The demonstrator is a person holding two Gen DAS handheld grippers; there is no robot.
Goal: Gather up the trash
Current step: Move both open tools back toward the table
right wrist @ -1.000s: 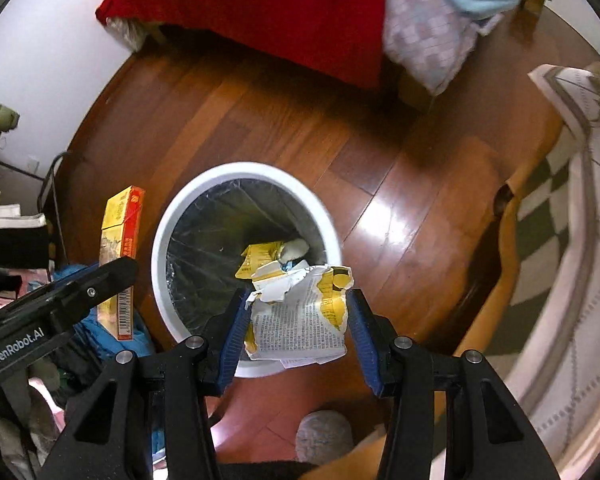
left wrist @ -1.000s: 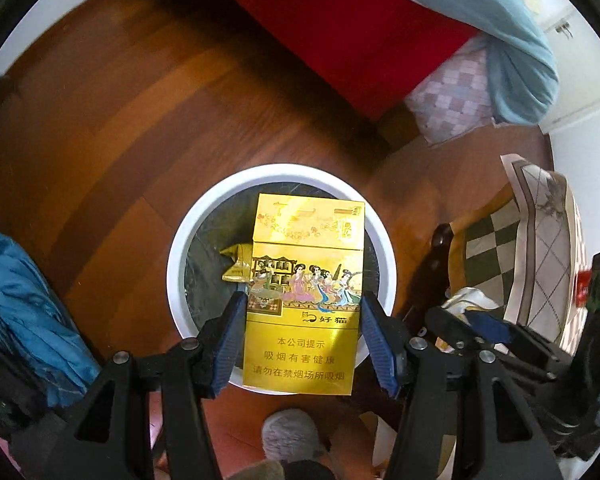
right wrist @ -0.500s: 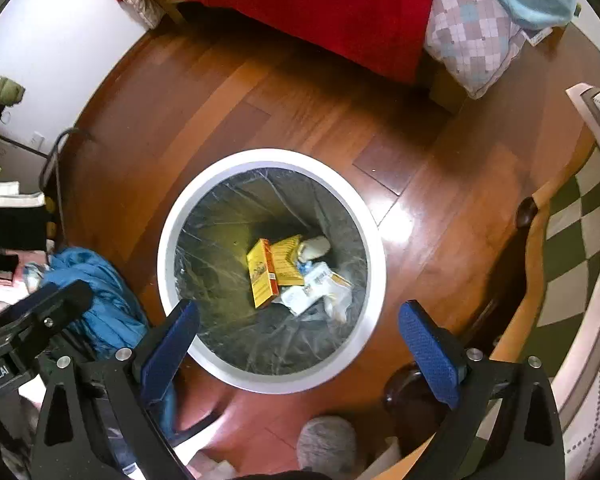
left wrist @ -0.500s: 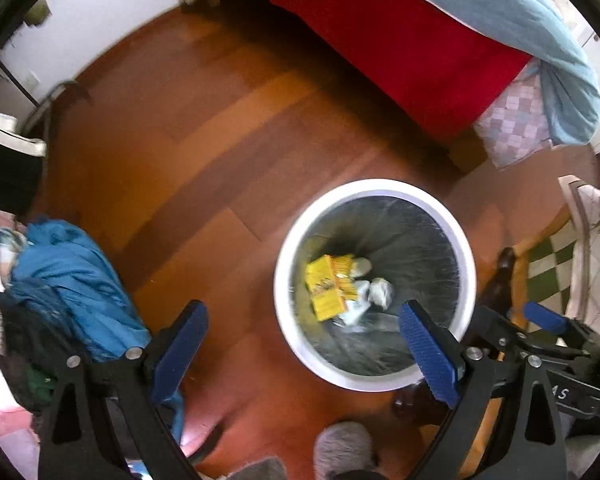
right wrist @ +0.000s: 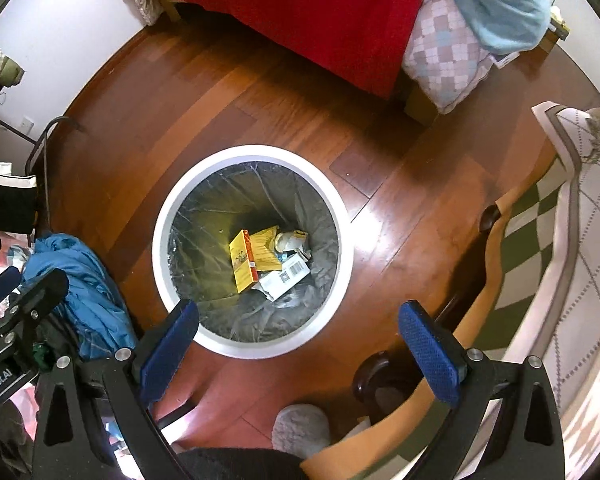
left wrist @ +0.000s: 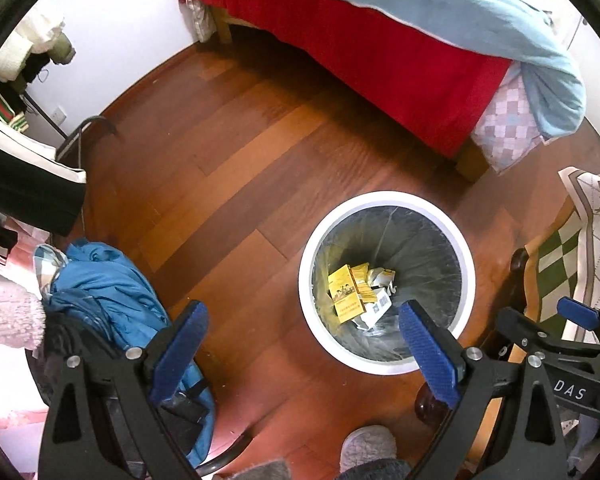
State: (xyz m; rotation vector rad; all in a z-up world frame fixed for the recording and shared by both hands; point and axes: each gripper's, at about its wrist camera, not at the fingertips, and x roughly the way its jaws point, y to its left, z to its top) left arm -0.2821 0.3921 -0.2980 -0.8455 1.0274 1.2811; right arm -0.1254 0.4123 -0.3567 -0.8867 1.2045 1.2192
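A round white trash bin [left wrist: 312, 236] [right wrist: 342, 216] with a grey liner stands on the wooden floor. At its bottom lie a yellow cigarette carton [left wrist: 343, 292] [right wrist: 242, 262], a torn yellow-and-white paper wrapper [left wrist: 376, 306] [right wrist: 286, 278] and other crumpled scraps. My left gripper [left wrist: 302, 324] hangs open above the floor just left of the bin, nothing between its blue pads. My right gripper [right wrist: 298, 320] is open and empty over the bin's near rim. The right gripper's tip also shows at the right edge of the left wrist view [left wrist: 576, 312].
A bed with a red cover [left wrist: 380, 60] and pale blue quilt [left wrist: 460, 12] runs along the far side. A blue jacket [left wrist: 108, 292] [right wrist: 84, 276] lies heaped at the left. A chequered cushion on a wooden seat [right wrist: 540, 240] is at the right. A grey slipper [right wrist: 300, 426] is below.
Both grippers let go: the yellow carton left the left one and the torn wrapper left the right one, both now lying in the bin. Both jaws opened wide and the hands rose away.
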